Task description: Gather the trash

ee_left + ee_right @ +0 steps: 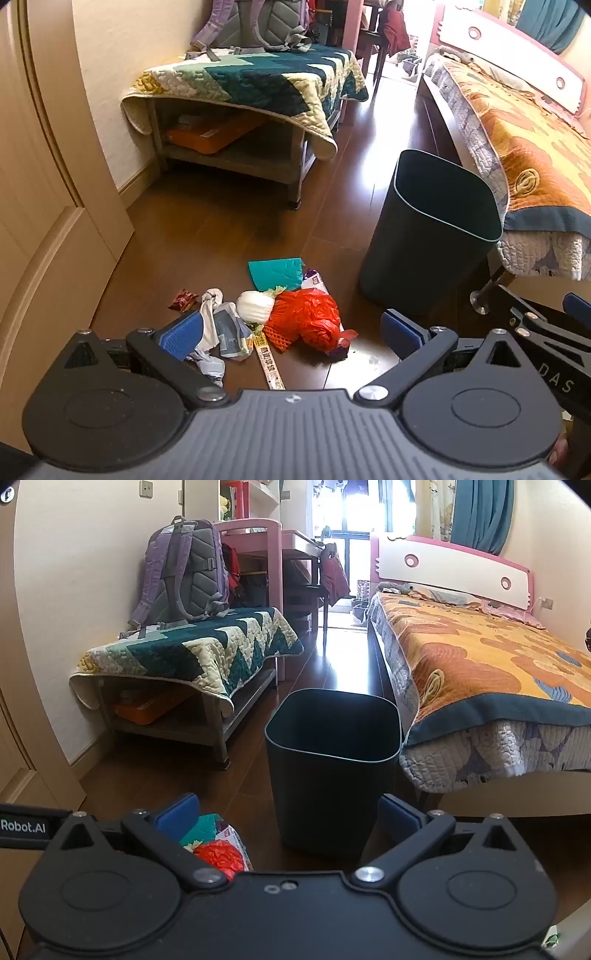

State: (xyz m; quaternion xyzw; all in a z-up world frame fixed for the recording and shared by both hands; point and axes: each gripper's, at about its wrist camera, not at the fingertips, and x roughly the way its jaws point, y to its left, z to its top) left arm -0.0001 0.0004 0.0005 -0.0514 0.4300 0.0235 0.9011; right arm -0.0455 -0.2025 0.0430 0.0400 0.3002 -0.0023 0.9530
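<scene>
Sunlit bedroom: dark wood floor (236, 229), bed (480, 657).

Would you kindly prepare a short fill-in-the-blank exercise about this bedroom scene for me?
1. The dark trash bin stands upright on the ____.
2. The purple and grey backpack sits on the quilt-covered ____.
3. Both the left gripper and the right gripper are ____.
4. The crumpled plastic bag in the trash pile is ____.

Missing words: floor; bench; open; red
</scene>
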